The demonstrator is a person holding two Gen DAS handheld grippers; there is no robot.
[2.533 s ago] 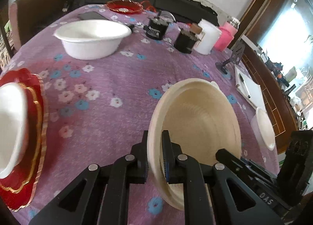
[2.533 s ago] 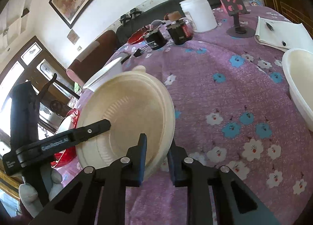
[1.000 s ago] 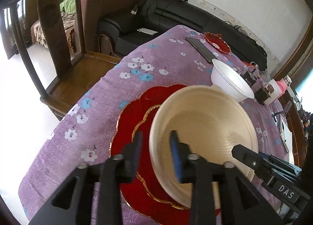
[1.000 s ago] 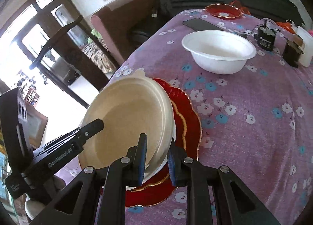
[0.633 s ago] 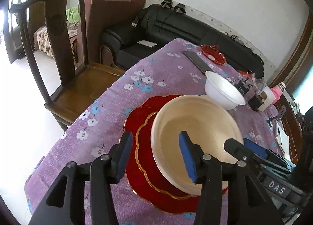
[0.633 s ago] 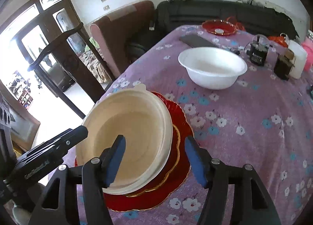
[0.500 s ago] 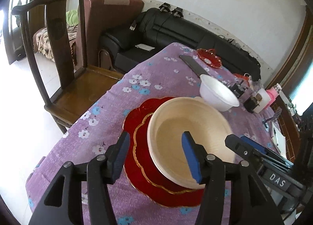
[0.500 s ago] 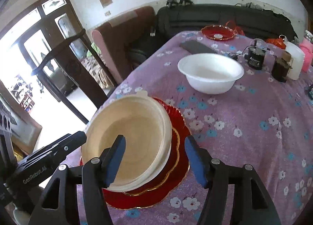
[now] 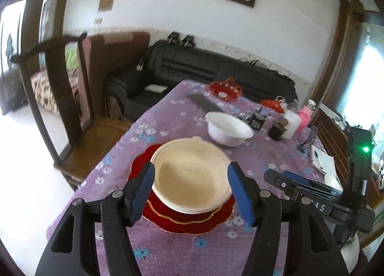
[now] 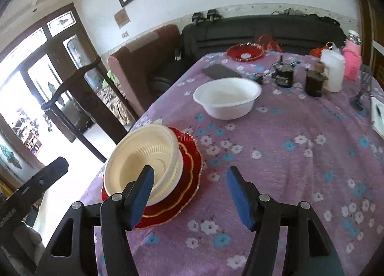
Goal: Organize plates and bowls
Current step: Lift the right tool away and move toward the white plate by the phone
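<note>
A cream bowl (image 9: 189, 177) (image 10: 141, 163) rests nested in the stack on the scalloped red plates (image 9: 187, 220) (image 10: 189, 170) near the table's corner. My left gripper (image 9: 190, 192) hangs above and behind the bowl. Its jaws are opening and its pads touch nothing; the bowl shows beyond the gap. My right gripper (image 10: 190, 195) stands open to the right of the stack, over bare cloth, with nothing between its fingers. A white bowl (image 9: 228, 128) (image 10: 226, 98) sits farther along the table. A small red dish (image 10: 244, 52) lies at the far end.
A wooden chair (image 9: 62, 84) stands left of the table, a black sofa (image 9: 216, 69) behind it. A dark flat device (image 10: 219, 70), jars (image 10: 284, 74), a white tub (image 10: 333, 72), a pink bottle (image 10: 351, 62) and a notebook (image 9: 322, 163) sit on the purple floral cloth (image 10: 288, 156).
Both grippers let go of the cream bowl, which now lies on the red-plate stack. Both opened, then drew back and up, so the table looks farther away.
</note>
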